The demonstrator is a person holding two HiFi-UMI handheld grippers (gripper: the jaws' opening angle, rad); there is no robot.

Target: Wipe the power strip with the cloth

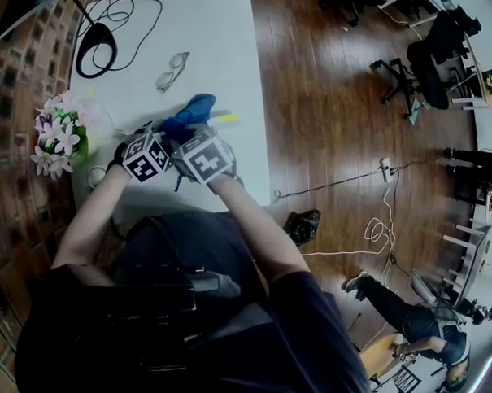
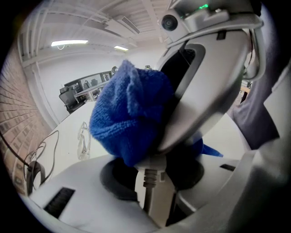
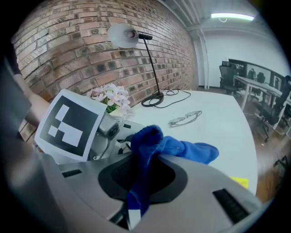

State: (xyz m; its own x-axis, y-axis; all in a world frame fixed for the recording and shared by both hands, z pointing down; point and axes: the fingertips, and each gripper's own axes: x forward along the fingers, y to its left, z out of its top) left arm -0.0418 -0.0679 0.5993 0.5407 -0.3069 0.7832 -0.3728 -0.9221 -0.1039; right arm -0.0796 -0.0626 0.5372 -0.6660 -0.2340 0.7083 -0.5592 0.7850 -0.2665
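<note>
Between the left tongs (image 2: 150,169) sits the power strip (image 2: 159,205); right tongs (image 3: 133,210) pinch cloth (image 3: 182,148).

Blue cloth (image 3: 182,148) up close: soft, nubbly, a fuzzy matt weave. The power strip (image 2: 154,166) is smooth white plastic with a ribbed cord sleeve. Left claw (image 2: 152,182) and right claw (image 3: 136,195) both show smooth matt grey plastic shells. White bench (image 1: 212,35), smooth, low sheen. Floor (image 1: 332,89) is glossy dark wood, and the left wall (image 1: 15,76) rough red brick.

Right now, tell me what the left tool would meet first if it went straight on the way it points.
The blue cloth: it is bunched directly ahead of the left tool, over the power strip it grips. How far is unclear.
</note>
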